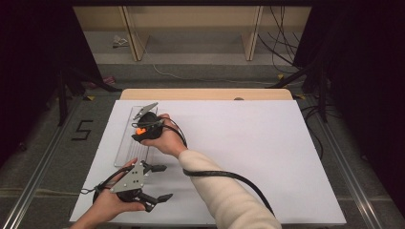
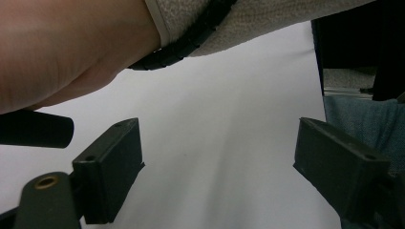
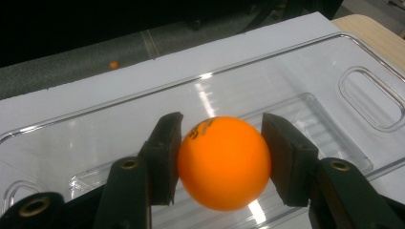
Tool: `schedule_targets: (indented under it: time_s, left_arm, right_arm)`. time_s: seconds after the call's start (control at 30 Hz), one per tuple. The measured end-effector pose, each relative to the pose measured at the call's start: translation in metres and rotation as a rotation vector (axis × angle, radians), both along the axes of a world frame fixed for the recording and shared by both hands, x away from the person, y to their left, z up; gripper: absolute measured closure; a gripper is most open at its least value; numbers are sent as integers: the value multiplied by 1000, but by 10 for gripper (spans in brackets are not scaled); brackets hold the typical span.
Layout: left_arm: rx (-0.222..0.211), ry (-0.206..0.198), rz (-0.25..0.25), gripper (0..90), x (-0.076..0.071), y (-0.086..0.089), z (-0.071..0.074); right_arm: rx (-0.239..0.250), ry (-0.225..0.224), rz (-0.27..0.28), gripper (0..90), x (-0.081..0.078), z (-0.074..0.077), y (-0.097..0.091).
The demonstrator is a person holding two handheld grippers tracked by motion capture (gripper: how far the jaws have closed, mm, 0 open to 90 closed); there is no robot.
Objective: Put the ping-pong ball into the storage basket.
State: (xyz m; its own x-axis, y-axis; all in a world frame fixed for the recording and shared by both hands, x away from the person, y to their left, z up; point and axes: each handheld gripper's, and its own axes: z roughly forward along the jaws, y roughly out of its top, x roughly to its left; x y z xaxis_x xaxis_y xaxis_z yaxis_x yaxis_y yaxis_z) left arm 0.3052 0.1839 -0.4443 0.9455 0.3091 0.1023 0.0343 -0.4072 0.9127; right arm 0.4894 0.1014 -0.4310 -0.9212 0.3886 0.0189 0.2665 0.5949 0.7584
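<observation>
Over the clear tray [image 3: 143,102] at the table's left side, my right gripper [image 3: 222,160] holds an orange ball [image 3: 223,162], one pad pressed to each side of it. From the high view the same ball [image 1: 141,130] glows at the tip of my right gripper [image 1: 143,130], which my right hand has carried across my body to the tray [image 1: 125,143]. The tray is long and narrow, its long axis running away from me along the white sheet [image 1: 248,143], with a handle slot [image 3: 371,98] at one end.

What matters for the next move, as I judge it: the ball hangs above the tray's floor, not on it, so the way to go is straight down. I cannot tell how much air lies between ball and plastic. Round as it is, it will likely roll once I let go, and the tray's raised rim should keep it in.

My left gripper [image 2: 217,162] waits near the front edge, jaws wide with nothing between them but bare sheet. From above it [image 1: 152,183] lies just beside the tray's near end, nearer to me than the right, pointing rightward. My right sleeve [image 2: 258,21] crosses above it.
</observation>
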Motion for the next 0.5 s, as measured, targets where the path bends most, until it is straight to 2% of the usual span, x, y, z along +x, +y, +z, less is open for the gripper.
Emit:
schedule_targets:
  time_s: [0.5]
  left_arm:
    - [-2, 1, -2, 161, 0, 0, 0]
  right_arm:
    - [-7, 8, -4, 510, 0, -4, 0]
